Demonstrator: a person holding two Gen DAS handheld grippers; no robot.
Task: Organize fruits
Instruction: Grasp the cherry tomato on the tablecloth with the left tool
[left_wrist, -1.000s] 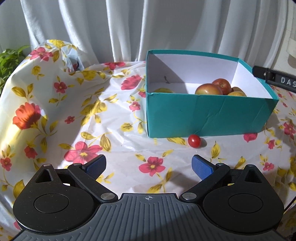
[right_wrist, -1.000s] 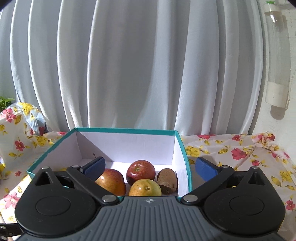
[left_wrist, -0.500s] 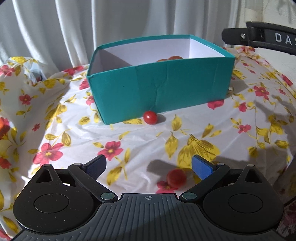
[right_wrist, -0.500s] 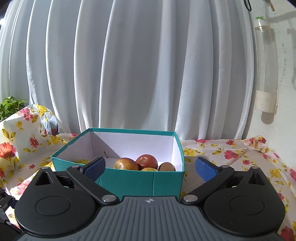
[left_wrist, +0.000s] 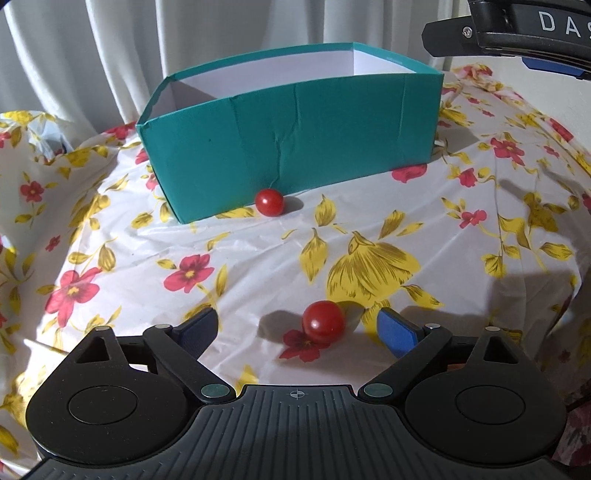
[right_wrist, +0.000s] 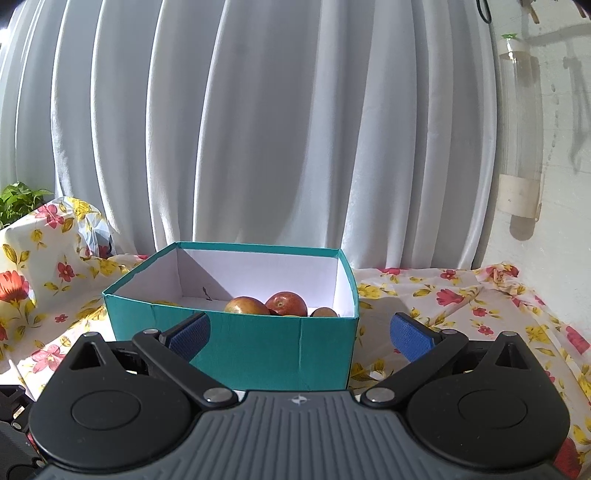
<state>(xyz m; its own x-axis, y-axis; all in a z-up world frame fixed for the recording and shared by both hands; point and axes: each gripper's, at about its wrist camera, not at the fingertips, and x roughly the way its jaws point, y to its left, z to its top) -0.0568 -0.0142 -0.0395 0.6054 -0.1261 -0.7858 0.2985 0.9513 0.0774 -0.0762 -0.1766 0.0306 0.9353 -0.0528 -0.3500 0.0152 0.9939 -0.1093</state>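
We hold our left hand-held gripper wide open, low over the floral plastic-covered tabletop, so its blue pads flank the small, glossy red cherry tomato. A second tomato rests against the teal cardboard box. Our right hand-held gripper hangs open and empty before the box holding smooth apples.

The left gripper hangs low over the flowered tablecloth, jaws spread wide. A small red tomato lies on the cloth between the blue pads, nearer the right one, touching neither. Farther off, a second tomato rests against the teal box. The right gripper shows at the upper right edge.
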